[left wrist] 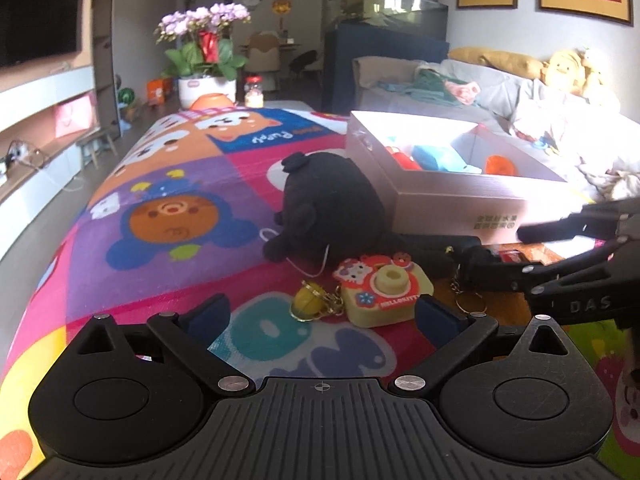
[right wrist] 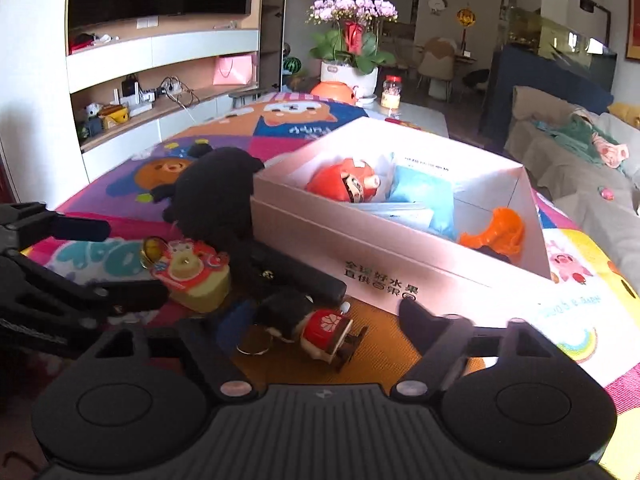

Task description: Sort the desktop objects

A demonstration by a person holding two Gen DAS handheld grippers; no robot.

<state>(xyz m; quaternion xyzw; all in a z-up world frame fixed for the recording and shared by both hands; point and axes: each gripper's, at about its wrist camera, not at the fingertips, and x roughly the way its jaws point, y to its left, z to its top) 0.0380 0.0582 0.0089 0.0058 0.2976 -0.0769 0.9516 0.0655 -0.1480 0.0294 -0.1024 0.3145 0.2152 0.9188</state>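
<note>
A yellow Hello Kitty toy camera keychain [left wrist: 384, 290] lies on the colourful mat just ahead of my open, empty left gripper [left wrist: 320, 314]; it also shows in the right wrist view [right wrist: 196, 276]. A black plush toy [left wrist: 328, 212] lies behind it, against the white box [left wrist: 456, 196]. A small doll figure in a red top [right wrist: 316, 328] lies between the fingers of my open right gripper [right wrist: 316, 320]. The box [right wrist: 360, 256] holds a red figure [right wrist: 348, 184], a blue packet [right wrist: 428, 200] and an orange item [right wrist: 496, 232].
A black flat case [right wrist: 292, 272] lies against the box front. A flower pot [left wrist: 204, 80], an orange bowl [left wrist: 212, 101] and a jar [left wrist: 254, 92] stand at the table's far end. A sofa [left wrist: 520, 92] with clothes is on the right, shelves on the left.
</note>
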